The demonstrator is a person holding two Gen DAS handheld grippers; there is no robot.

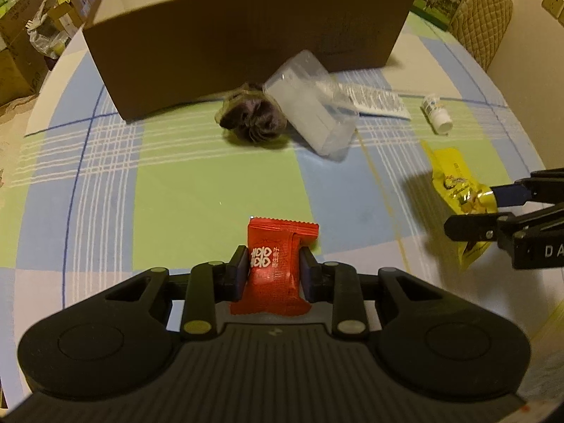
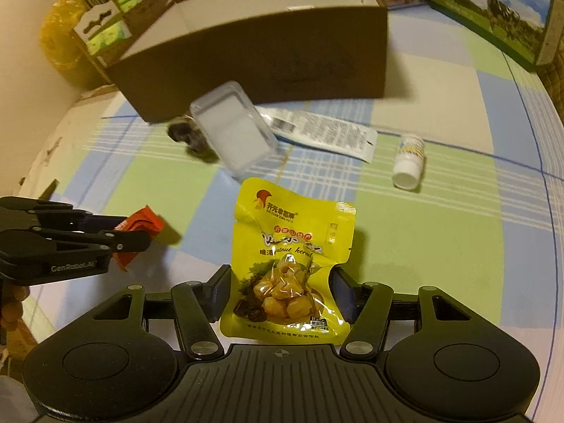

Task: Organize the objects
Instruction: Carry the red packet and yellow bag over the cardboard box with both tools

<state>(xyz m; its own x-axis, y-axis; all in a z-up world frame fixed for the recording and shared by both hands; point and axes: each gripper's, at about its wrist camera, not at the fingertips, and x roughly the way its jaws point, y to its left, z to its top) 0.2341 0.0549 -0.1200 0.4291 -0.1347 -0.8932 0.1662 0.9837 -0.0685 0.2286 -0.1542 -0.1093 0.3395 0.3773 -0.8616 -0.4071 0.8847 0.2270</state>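
Observation:
My left gripper [image 1: 274,269] is shut on a red snack packet [image 1: 278,264] and holds it above the checked tablecloth; the packet also shows in the right wrist view [image 2: 141,227]. My right gripper [image 2: 280,290] is shut on a yellow chestnut pouch [image 2: 292,268], which also shows at the right of the left wrist view [image 1: 458,194]. A brown cardboard box [image 1: 243,46] stands open at the back. In front of it lie a dark scrunchie [image 1: 252,116], a clear plastic case [image 1: 313,112], a white printed sachet [image 1: 373,100] and a small white bottle [image 1: 437,114].
The table has a blue, green and white checked cloth [image 1: 176,183]. A milk carton box [image 2: 493,7] stands at the back right. Cardboard boxes and bags [image 1: 31,35] sit off the table's left side. A quilted chair back [image 1: 483,14] is at the far right.

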